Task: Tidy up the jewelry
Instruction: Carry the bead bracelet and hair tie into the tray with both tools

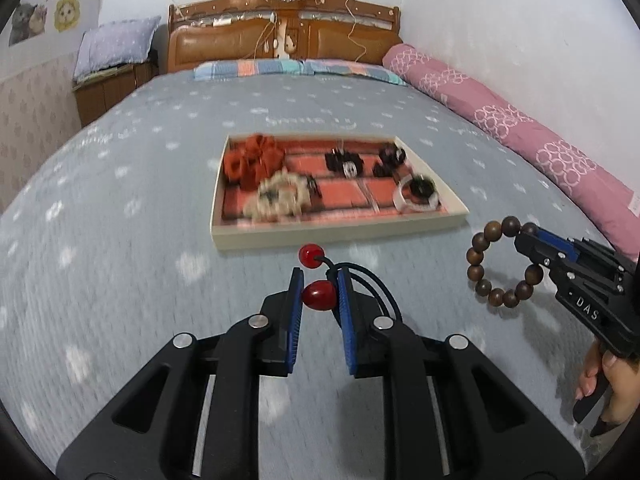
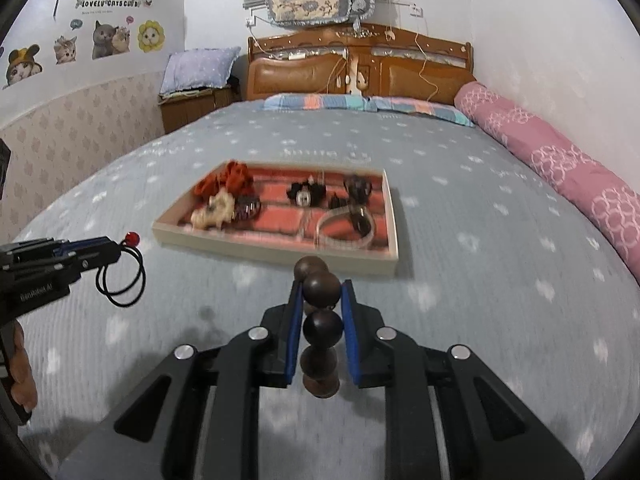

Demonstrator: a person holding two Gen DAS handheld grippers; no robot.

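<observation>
**Both grippers loaded, short of the tray**

The left gripper (image 1: 318, 278) is clamped on a red-bead hair tie (image 1: 318, 295), its black loop dangling, in front of the tray's (image 1: 340, 232) near wall. The right gripper (image 2: 320, 292) pinches a wooden bead bracelet (image 2: 322, 326) (hanging as a ring in the left view), in front of the tray's near right corner. Scrunchies and dark pieces lie in the tray.

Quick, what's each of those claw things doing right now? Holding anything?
Left gripper: fingers closed on the hair tie with red beads, above the bed.
Right gripper: fingers closed on the brown wooden bead bracelet, also in the air.
</observation>
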